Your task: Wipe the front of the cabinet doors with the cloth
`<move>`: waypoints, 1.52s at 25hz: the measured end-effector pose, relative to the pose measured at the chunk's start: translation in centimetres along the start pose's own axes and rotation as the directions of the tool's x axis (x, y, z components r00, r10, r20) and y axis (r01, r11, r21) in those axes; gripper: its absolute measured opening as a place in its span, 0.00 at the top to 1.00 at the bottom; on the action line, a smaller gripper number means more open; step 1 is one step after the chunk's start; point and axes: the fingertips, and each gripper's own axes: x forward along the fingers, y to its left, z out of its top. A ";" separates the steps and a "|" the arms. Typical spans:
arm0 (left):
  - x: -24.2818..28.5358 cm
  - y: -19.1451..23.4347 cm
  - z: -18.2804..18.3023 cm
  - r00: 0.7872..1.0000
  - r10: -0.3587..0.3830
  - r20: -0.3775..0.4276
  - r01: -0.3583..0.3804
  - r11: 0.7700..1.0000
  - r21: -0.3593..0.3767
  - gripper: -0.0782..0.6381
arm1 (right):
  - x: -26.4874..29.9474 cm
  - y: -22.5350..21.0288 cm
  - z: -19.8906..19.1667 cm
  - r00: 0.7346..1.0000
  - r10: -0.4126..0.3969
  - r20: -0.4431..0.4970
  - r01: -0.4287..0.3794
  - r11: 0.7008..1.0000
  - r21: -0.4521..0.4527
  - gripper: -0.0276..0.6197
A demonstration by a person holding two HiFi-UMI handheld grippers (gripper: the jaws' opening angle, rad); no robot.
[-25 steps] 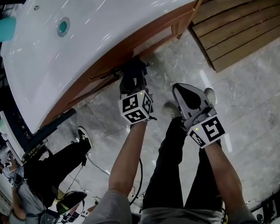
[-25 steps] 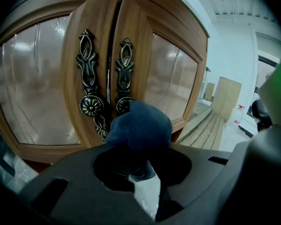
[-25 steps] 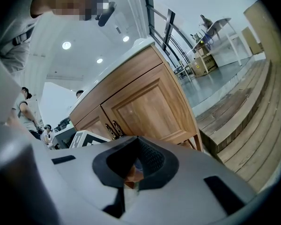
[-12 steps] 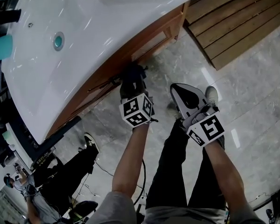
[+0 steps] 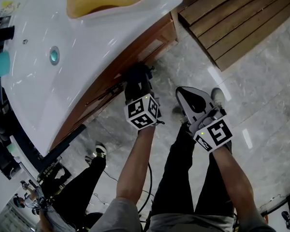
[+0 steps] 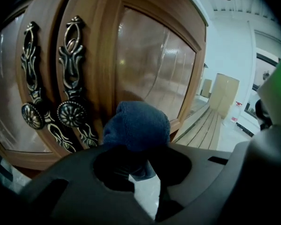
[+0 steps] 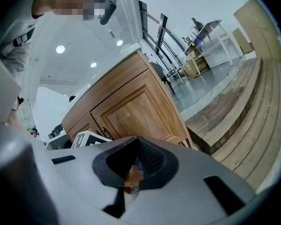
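Left gripper view: the left gripper [image 6: 131,165] has its jaws closed on a bunched dark blue cloth [image 6: 136,125], which bulges out ahead of the jaw tips. The cloth sits low on the wooden cabinet door [image 6: 154,64], just beside the ornate metal handle [image 6: 71,83] of that door. A second handle [image 6: 30,83] is on the neighbouring door. Contact between the cloth and the wood cannot be confirmed.

Right gripper view: the right gripper [image 7: 131,172] has its jaws brought together with nothing between them. It is held back from the cabinet, above the marble floor [image 5: 261,105].

Head view: both grippers are below the overhanging white basin top [image 5: 63,81], with the left one nearer the cabinet.

Hazards, judged from this position:
- Snagging. A sideways stroke toward the handle may catch the cloth on the scrollwork and drag it from the jaws.
- Loss of the cloth. Only part of the cloth is pinched; heavy friction on the panel may pull it free.
- Scratching. If the cloth compresses or shifts, the hard jaw tips may meet the glossy panel.
- Door movement. A push or drag near the handle may swing the door.
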 end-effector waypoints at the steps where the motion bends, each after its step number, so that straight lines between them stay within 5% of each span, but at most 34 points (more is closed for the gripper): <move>1: 0.2 -0.3 0.0 1.000 -0.004 -0.002 0.004 1.000 0.003 0.76 | -0.1 -0.4 0.2 1.000 -0.007 0.003 0.007 1.000 0.003 0.94; 25: 5.9 -11.2 2.4 0.987 -0.158 -0.023 0.159 0.985 0.060 0.76 | -3.4 -8.1 3.1 0.991 -0.123 0.051 0.120 0.991 0.055 0.94; 38: 7.7 -14.3 2.2 0.984 -0.172 -0.050 0.173 0.984 0.031 0.76 | -5.0 -10.9 4.3 0.987 -0.146 0.066 0.141 0.987 0.071 0.94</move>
